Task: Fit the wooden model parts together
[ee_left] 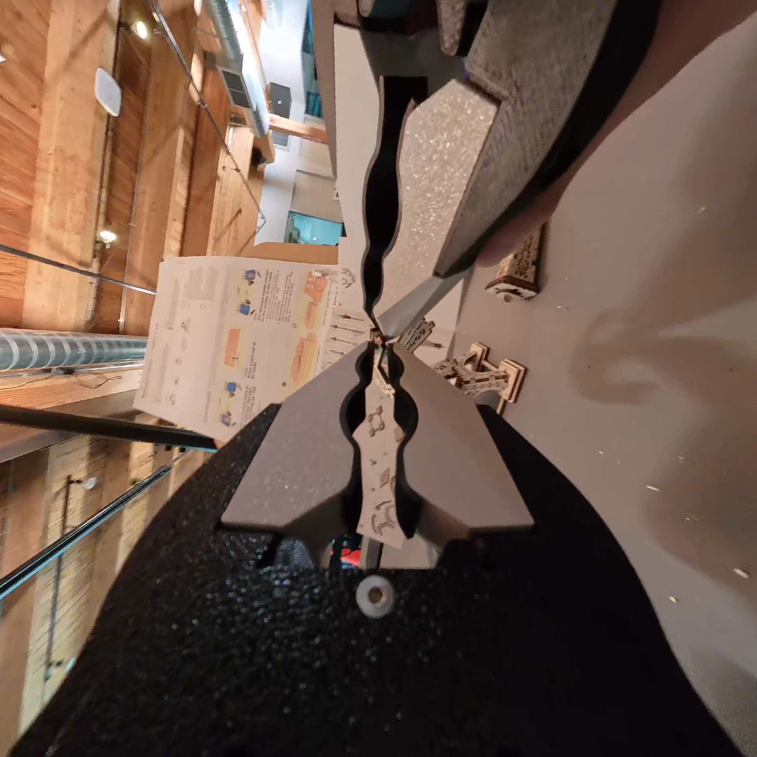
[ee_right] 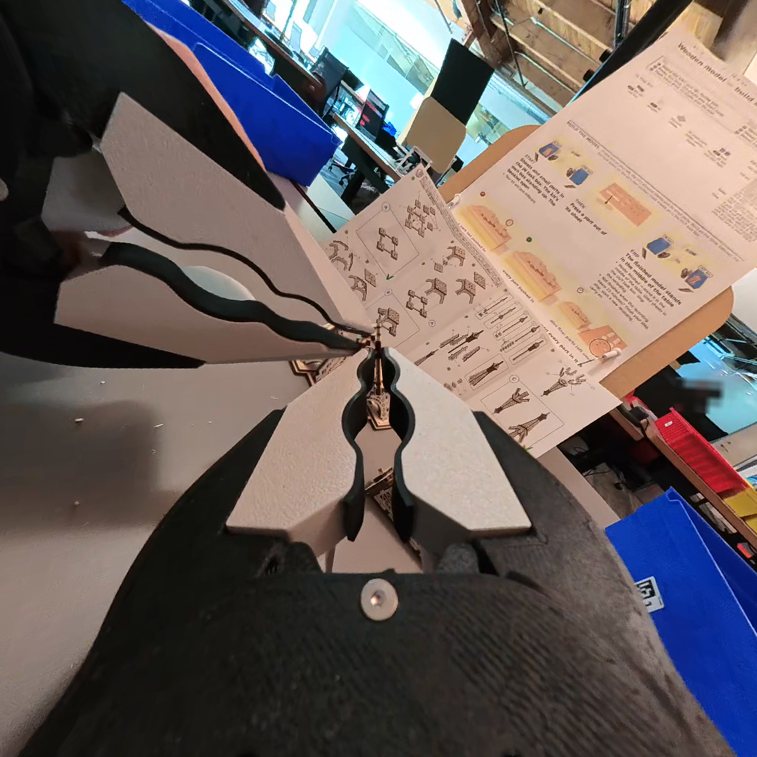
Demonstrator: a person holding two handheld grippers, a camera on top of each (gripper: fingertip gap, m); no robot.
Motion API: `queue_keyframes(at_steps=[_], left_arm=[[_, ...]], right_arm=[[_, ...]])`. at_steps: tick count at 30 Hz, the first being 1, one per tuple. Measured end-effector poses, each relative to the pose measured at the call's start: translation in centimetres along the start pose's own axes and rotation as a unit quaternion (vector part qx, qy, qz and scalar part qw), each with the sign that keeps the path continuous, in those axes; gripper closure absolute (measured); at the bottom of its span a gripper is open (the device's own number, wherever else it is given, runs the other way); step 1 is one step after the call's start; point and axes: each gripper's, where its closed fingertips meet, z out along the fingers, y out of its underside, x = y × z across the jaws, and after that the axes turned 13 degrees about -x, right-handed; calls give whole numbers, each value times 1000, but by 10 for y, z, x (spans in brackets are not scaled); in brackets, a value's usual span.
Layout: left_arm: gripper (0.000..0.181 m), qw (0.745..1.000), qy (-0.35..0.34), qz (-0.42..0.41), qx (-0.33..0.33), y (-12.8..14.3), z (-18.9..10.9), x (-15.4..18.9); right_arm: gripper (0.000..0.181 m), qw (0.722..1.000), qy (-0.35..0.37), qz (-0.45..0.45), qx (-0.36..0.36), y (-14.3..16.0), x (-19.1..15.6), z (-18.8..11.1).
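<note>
Wooden spire (ee_right: 377,370) pinched where both jaws meet.

left gripper (ee_left: 379,348) fingers pinching small wooden part (ee_left: 376,335), right gripper (ee_left: 379,317) opposite

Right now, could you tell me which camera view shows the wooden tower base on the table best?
The left wrist view: the wooden tower base lies unobstructed on the grey table. The right wrist view shows only slivers of it between the right gripper's fingers.

Black textured tongs (ee_right: 377,348), pale grey wavy-edged fingers (ee_right: 303,463), silver screw (ee_right: 379,600)
</note>
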Motion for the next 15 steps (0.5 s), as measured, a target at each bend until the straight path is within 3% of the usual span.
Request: queue_keyframes(at_steps=[15], left_arm=[[181, 998, -64, 6, 16, -4, -7, -18]], right_arm=[[180, 998, 33, -30, 41, -14, 5, -12]])
